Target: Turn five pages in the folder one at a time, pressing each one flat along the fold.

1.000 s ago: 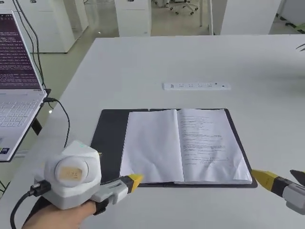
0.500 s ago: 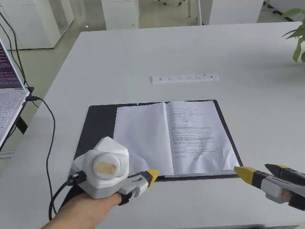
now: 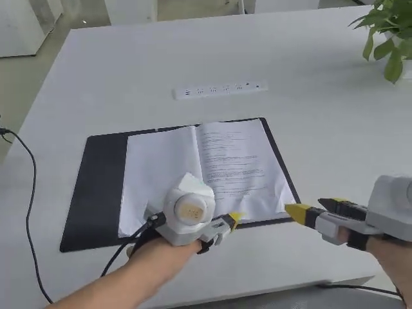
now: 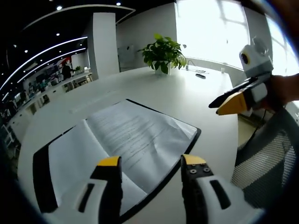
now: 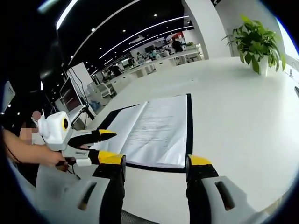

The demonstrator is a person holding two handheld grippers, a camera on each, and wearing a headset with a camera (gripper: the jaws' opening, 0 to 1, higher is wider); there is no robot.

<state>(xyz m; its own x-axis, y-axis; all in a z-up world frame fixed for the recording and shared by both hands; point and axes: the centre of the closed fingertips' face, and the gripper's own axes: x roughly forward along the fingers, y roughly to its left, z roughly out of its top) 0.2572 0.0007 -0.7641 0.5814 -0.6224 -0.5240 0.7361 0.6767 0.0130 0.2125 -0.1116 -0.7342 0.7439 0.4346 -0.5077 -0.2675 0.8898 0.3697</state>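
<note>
A black folder [image 3: 96, 193] lies open on the white table, with a blank left page [image 3: 151, 180] and a printed right page [image 3: 235, 161]. My left gripper [image 3: 232, 220] hovers over the folder's near edge below the fold, open and holding nothing. In its own view the left gripper [image 4: 151, 161] points across the printed page [image 4: 140, 135] towards the right gripper [image 4: 233, 100]. My right gripper [image 3: 315, 207] is open just off the folder's near right corner. Its own view shows the right gripper [image 5: 155, 159] before the folder [image 5: 188, 126], with the left gripper [image 5: 100, 140] at the left.
A white power strip [image 3: 221, 89] lies beyond the folder. A potted plant [image 3: 386, 32] stands at the far right. A black cable [image 3: 26, 193] runs down the table's left side. The table's near edge is just below both grippers.
The head camera has swung right, so the laptop is out of the picture. My left gripper has come in over the folder's near edge, and the right gripper has closed in on its near right corner.
</note>
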